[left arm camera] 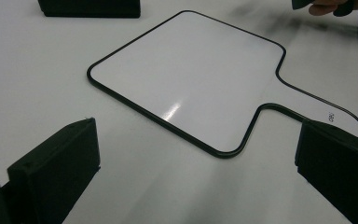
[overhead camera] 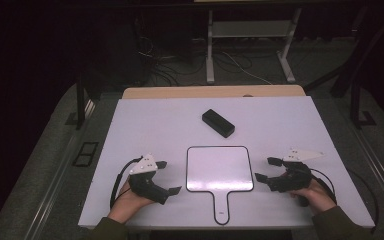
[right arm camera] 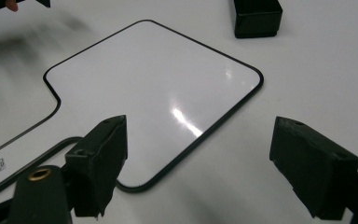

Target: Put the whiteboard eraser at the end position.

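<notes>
The small whiteboard (overhead camera: 220, 169) w/ a handle lies flat on the white tabletop (overhead camera: 145, 125), near the front edge, right in the middle. Its handle points to 6 o'clock, toward the person. That looks handy: the handle is the near part, easy to grab.

The left tool (overhead camera: 166, 177) is at 9 o'clock from the board, close but not touching. Its jaws are apart w/ nothing between them. In the left gripper view the board's corner & handle (left arm camera: 307, 109) sit just ahead of the jaws, so I think this tool is aimed at the board's edge.

The right tool (overhead camera: 267, 170) is at 3 o'clock from the board, also close, not touching. Jaws apart, about halfway, nothing in them. In the right gripper view the board's near corner (right arm camera: 142, 184) is right by one jaw.

Both tools face in at the board from each side, like 2 hands about to pick up a tray. My guess: the person wants to hold or steady the board from both sides.

A black block (overhead camera: 218, 123), maybe an eraser, sits at 12 o'clock from the board, a bit apart, out of the way. It may be for wiping the board later, but I can't tell for sure.

The board is thin & flat on the tabletop, so getting a jaw under its edge could be tricky.
</notes>
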A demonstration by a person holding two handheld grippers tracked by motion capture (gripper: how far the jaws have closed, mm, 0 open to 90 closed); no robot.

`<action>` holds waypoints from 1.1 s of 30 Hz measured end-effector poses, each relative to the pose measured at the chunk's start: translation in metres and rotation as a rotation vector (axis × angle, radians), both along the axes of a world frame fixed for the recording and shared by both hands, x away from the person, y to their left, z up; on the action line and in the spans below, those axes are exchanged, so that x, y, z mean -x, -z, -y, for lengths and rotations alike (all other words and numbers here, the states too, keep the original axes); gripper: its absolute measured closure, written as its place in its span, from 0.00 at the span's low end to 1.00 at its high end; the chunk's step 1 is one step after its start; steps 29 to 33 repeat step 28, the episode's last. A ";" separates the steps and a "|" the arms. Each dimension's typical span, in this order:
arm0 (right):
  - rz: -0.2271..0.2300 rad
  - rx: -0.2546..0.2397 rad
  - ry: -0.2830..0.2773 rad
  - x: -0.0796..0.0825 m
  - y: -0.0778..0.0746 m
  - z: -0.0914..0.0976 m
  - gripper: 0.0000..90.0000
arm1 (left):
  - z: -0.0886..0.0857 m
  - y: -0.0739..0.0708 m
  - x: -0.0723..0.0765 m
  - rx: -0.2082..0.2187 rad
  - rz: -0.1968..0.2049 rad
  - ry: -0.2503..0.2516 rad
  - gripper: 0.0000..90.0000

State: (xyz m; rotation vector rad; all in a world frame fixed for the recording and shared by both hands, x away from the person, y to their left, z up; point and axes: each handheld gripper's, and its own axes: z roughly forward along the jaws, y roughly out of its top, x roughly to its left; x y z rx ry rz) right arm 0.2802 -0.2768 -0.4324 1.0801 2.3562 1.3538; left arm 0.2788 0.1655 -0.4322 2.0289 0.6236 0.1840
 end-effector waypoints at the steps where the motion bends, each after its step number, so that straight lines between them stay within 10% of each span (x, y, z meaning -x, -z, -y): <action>1: -0.005 0.000 0.002 0.002 0.000 0.001 0.20 | 0.000 0.000 0.000 -0.002 0.000 0.000 0.00; 33: -0.029 0.003 -0.011 0.020 0.010 0.020 0.20 | -0.001 0.001 0.000 -0.009 0.001 -0.003 0.00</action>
